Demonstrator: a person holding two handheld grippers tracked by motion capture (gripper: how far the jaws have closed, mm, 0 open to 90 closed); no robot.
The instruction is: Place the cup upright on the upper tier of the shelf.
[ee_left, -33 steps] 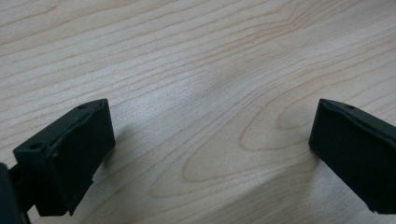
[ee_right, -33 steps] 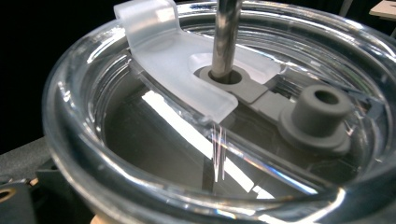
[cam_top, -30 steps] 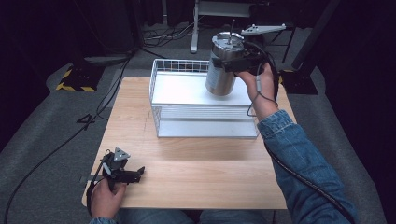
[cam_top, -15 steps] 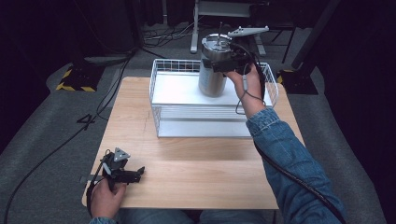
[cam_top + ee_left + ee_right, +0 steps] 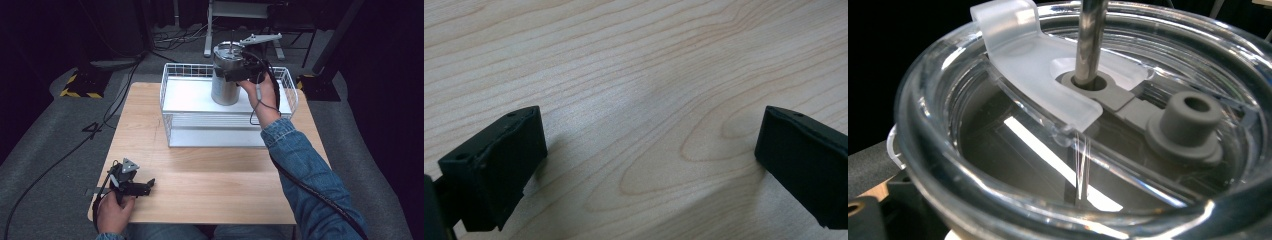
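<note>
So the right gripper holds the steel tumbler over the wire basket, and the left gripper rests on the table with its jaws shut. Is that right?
Not quite: the left gripper rests on the table with its jaws open, wide apart in the left gripper view. The rest stands.

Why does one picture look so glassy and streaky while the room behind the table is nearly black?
In the right gripper view the camera sits very close to the cup's clear lid, so bright light streaks reflect in it and the near rim blurs. In the high view the light falls on the table and white basket, leaving the floor behind dark. In the left gripper view the open jaws cast soft shadows on the wood.
</note>
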